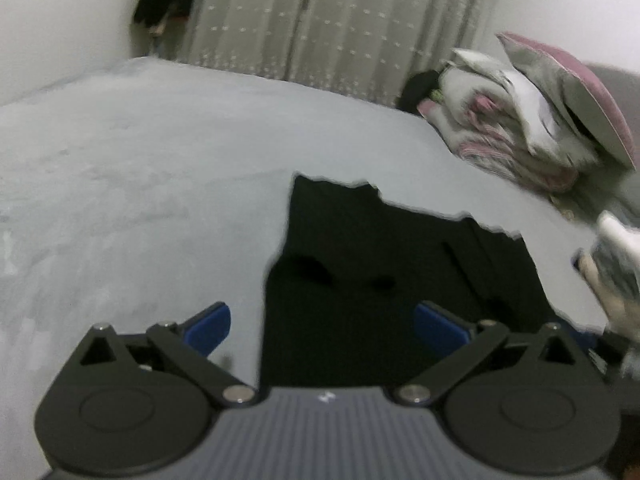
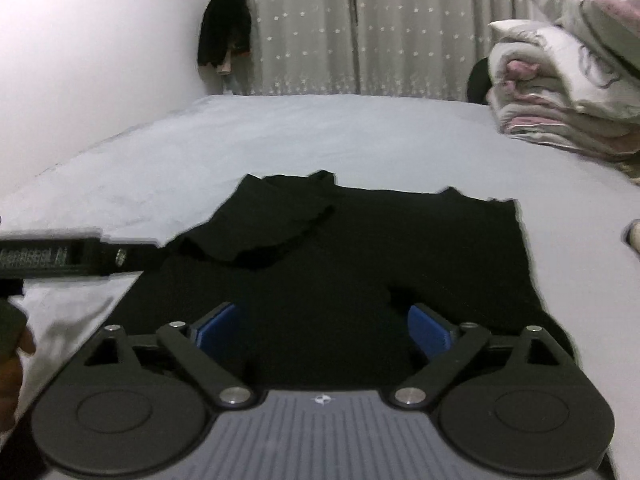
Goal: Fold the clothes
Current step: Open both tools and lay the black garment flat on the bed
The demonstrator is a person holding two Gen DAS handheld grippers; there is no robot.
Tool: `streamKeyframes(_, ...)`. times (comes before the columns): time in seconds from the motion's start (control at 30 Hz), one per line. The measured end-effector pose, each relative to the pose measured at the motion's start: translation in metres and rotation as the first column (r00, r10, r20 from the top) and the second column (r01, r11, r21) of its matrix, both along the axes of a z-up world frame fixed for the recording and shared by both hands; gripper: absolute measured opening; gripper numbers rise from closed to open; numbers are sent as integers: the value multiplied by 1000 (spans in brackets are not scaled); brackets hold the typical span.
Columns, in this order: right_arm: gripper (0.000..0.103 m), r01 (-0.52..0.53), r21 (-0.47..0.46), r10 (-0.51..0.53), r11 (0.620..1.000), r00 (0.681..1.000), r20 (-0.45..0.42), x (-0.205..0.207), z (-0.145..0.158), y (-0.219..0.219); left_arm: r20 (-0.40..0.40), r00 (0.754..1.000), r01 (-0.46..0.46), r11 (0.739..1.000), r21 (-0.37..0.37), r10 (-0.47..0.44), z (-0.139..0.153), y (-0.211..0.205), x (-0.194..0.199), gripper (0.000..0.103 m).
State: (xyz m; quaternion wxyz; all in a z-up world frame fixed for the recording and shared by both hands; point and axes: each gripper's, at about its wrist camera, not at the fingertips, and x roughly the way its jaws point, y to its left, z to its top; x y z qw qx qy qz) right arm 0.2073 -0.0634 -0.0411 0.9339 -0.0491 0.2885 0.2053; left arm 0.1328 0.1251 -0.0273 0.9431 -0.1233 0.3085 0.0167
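— Where does the garment lie?

— The black garment [image 2: 340,264] lies spread flat on my bed's pale grey sheet [image 2: 320,140], close in front of both tools. In my right wrist view one sleeve [image 2: 264,224] is folded inward over the body of the cloth, and the far edge runs roughly straight across. In my left wrist view I see the same cloth [image 1: 380,280] with its ragged far edge, blurred.

— And your grippers?

— My left gripper [image 1: 322,330] stands wide, its blue pads [image 1: 210,328] well apart, with nothing pinched between them; the left pad is over the sheet, the right over the cloth. My right gripper [image 2: 324,330] is wide too, both blue pads [image 2: 430,330] over the black cloth but not pressing on it.

— Anything else near?

— My left tool's body [image 2: 60,260] reaches in from the left edge of the right view, just beside the garment's near corner. A pile of folded bedding [image 2: 560,92] sits at the far right of the bed, curtains [image 2: 360,28] hang behind, and a dark garment [image 2: 224,36] hangs by the wall.
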Motion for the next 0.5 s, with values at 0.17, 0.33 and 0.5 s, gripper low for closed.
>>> streamKeyframes(0.17,98,54,-33,-54,998,999,11,-39,5,-30,-55,998,32,999,36,-30,-14,-22,-45,103)
streamKeyframes(0.33,100,111,-38,-111,993,994,-6,-78,6,-69,-49,998,39,991,129,-33,-22,-40,-97,103)
streamKeyframes(0.5,100,213,-20,-214,977,975,-62,-116,1,-112,-48,998,53,987,155,-46,-22,-47,-145,103)
